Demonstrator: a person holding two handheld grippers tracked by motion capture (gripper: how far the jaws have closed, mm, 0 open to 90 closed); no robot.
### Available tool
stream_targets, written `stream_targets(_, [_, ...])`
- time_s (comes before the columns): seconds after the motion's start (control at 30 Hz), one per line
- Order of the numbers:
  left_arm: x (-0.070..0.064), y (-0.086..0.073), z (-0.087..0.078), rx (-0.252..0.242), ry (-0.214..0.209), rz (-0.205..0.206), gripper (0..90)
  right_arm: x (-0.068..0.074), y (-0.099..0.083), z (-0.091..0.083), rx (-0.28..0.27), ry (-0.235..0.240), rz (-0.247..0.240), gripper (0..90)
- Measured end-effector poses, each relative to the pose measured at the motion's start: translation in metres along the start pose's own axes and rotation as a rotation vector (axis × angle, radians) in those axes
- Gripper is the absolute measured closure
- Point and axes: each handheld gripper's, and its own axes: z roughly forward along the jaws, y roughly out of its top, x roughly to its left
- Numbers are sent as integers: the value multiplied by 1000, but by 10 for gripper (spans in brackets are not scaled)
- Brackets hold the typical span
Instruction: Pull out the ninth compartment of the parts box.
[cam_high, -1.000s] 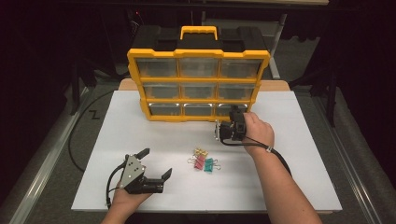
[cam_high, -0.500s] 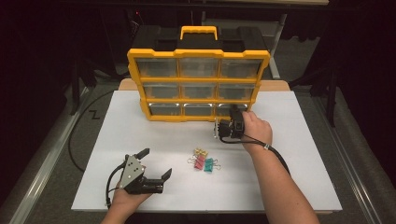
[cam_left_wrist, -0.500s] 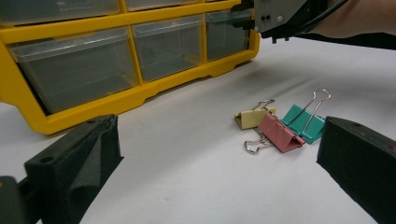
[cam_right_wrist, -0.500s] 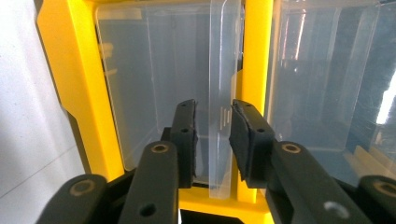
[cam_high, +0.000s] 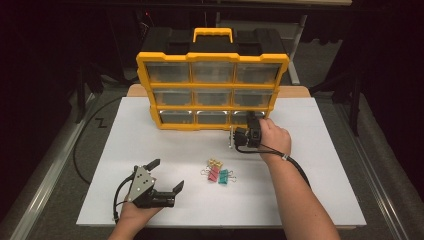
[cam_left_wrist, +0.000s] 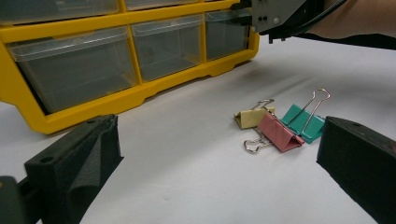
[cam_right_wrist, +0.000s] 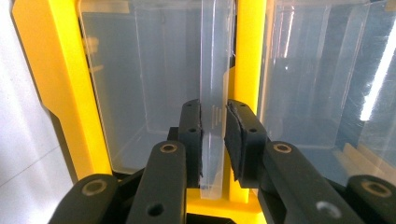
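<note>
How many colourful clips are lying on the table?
3, bunched together on the white table in front of the drawer cabinet: a yellow clip at the back, a pink clip in the middle, a teal clip beside it.

Right fingers (cam_right_wrist: 212, 135) clamped, left (cam_high: 167, 176) spread

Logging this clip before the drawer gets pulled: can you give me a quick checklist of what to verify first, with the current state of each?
1. Right gripper closed on the clear drawer handle of the bottom-right drawer: ok, pads pinch the tab from both sides.
2. Grip centred on the tab: ok.
3. Yellow organizer braced against sliding: not ok, nothing holds it.
4. Left gripper free to help: ok, open, resting on the white tabletop.
5. Binder clips clear of the drawer's path: ok, they lie apart, nearer the person.
6. Drawer contents: cannot tell.
</note>
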Motion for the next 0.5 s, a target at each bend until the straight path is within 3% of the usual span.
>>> stream_targets(0.23, [1,0,0,2,2,-1,2,-2,0,-2,-10,-14,-8,793])
stream_targets(0.5, [1,0,0,1,2,-1,2,-3,-1,-3,-18,1,4,817])
